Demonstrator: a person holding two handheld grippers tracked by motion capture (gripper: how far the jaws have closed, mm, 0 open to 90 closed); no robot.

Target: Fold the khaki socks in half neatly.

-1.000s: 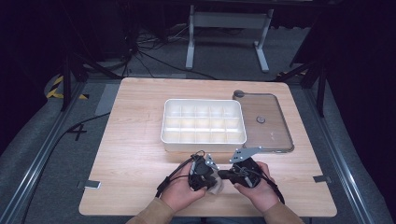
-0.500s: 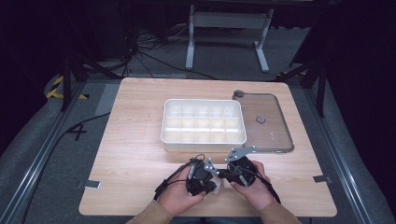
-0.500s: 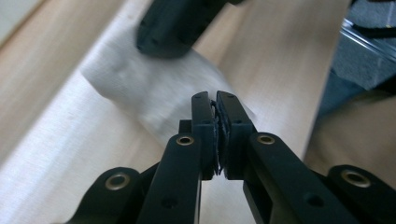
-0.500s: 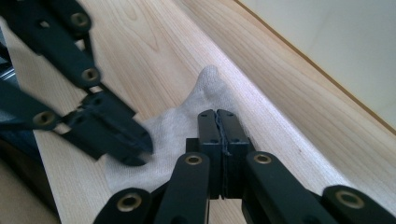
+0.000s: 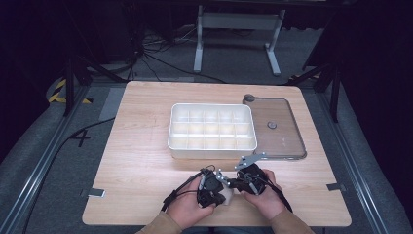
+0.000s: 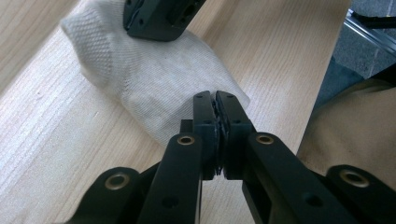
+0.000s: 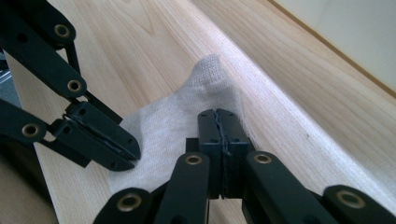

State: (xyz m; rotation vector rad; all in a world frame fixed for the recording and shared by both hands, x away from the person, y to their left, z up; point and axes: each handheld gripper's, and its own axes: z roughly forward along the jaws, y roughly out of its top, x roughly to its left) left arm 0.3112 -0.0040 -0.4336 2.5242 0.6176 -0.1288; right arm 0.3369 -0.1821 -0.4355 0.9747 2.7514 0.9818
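A small white knitted cloth lies bunched on the wooden table near its front edge. My left gripper has its jaws together on the near edge of the cloth; they have just been closing. It also appears at the left of the right gripper view, nipping a corner. My right gripper is shut on the cloth's middle, where the fabric rises to a peak. In the left gripper view its tip presses into the far fold. In the high view both grippers meet over the cloth.
A white tray with several compartments stands mid-table, just beyond the hands. A clear lid with a small knob lies flat to its right. The table's front edge and a tan sleeve are close behind the grippers.
Both hands have stayed almost in place at the front edge, with the cloth still between them.
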